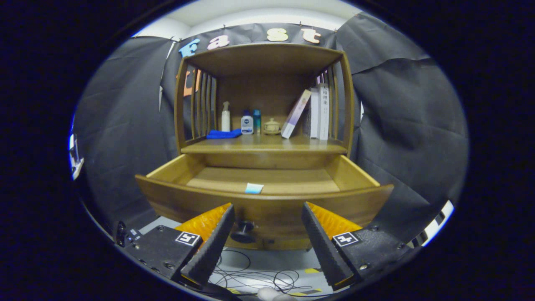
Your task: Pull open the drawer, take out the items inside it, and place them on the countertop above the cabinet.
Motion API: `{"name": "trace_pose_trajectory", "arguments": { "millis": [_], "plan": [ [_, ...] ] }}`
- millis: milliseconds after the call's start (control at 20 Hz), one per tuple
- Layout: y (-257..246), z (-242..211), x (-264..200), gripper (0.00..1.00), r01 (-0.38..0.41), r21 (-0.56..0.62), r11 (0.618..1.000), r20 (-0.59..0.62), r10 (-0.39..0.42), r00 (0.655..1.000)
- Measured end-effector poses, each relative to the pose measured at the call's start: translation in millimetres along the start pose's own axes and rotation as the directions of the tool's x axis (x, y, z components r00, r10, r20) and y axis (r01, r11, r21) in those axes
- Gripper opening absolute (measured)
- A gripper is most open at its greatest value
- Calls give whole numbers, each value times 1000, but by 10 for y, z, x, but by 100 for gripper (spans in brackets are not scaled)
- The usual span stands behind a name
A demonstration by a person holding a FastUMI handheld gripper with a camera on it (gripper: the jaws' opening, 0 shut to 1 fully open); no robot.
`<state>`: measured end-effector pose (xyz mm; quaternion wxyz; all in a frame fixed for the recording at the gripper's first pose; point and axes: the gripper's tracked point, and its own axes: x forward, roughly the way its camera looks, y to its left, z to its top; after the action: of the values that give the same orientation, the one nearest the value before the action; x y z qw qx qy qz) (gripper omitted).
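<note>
Gripper view: gripper [267, 209] spread before open drawer [267, 205], broadside.

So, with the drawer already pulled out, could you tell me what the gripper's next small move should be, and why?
Probably lift and ease forward over the drawer front, towards the small pale blue item lying inside near the front edge. The gripper is open, holds nothing, and sits low by the knob, so it must clear the front first.

On the countertop [267, 146] sit a blue cloth [223, 134], bottles [246, 123], a jar [271, 126] and books [317, 110].
</note>
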<state>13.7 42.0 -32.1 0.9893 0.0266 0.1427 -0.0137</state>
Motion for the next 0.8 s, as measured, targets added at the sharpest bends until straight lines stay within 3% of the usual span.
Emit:
{"name": "trace_pose_trajectory", "arguments": {
  "millis": [150, 350, 500, 650, 800],
  "plan": [
    [-28, 495, 136, 100, -1, 23, 1000, 43, 0, 999],
    [39, 903, 437, 100, -19, 30, 999, 11, 19, 1000],
    [224, 991, 734, 100, -66, 69, 995, -104, 73, 992],
    [256, 982, 1124, 100, -31, 98, 995, -225, 53, 973],
    [377, 798, 1469, 98, -21, 61, 998, -365, 42, 930]
  ]
}}
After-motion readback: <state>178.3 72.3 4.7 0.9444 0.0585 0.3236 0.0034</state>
